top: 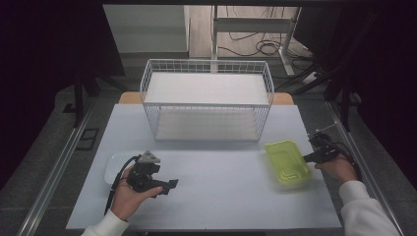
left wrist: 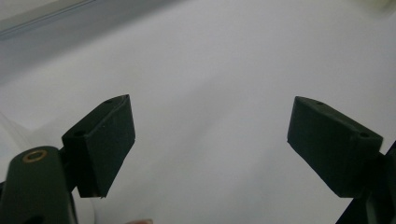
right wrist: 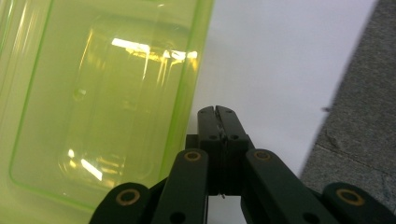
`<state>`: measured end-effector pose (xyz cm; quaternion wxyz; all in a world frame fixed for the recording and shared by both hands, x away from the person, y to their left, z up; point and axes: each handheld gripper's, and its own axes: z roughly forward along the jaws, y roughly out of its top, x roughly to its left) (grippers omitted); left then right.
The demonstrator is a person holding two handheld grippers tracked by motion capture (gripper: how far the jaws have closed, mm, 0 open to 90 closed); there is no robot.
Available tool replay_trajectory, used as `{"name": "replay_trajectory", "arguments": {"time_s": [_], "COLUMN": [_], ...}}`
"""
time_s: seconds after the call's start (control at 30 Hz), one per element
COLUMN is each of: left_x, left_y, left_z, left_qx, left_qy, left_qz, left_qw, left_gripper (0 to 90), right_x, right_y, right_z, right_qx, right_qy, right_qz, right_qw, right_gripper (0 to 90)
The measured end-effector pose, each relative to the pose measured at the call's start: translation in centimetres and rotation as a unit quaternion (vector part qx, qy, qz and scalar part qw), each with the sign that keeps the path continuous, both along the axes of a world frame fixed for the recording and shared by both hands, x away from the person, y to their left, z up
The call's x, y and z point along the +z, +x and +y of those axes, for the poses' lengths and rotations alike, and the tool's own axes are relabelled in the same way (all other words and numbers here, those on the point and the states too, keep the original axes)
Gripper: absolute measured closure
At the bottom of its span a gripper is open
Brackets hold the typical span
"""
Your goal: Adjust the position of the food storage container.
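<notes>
On the pale matte table (top: 221, 162), a glossy green see-through plastic tray (top: 287, 162) sits beside the right gripper (right wrist: 217, 112), pinched together, empty; left gripper (left wrist: 210, 140) gapes wide, empty.

Grey floor (top: 49, 162), cables (top: 255, 46), dark curtains (top: 44, 59)

A white wire basket (top: 206, 98) with two tiers lined in white is seen at the far middle of the pale table (top: 221, 196), well beyond both grippers and between them. A white plate (top: 114, 164) is noted flat on the table, just beside the left gripper on its outer side. Cables (top: 255, 46) are observed on the floor beyond the basket, well away from both grippers.
</notes>
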<state>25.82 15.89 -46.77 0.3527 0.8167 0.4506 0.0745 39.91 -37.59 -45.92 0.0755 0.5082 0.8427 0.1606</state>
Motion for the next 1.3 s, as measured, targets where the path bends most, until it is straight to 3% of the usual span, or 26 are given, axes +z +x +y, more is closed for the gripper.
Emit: {"name": "replay_trajectory", "arguments": {"time_s": [0.4,0.63,1.3], "left_x": [0.1,0.0,-0.1], "left_y": [-0.1,0.0,0.0], "left_z": [-0.2,-0.1,-0.4], "left_qx": [-0.004,-0.003,-0.007], "left_qy": [0.000,-0.001,0.004], "left_qz": [0.001,0.001,0.002], "left_qw": [1.0000,1.0000,1.0000], "left_gripper": [14.6,14.6,14.6], "right_x": [-0.7,-0.9,-2.1], "right_y": [-2.3,-2.9,-3.9], "right_z": [4.5,7.8,11.9], "right_qx": [0.055,0.094,0.135], "right_qy": [0.016,0.020,0.033], "right_qz": [0.003,-0.001,0.004], "right_qw": [0.9984,0.9954,0.9903], "right_gripper": [89.1,89.1,89.1]}}
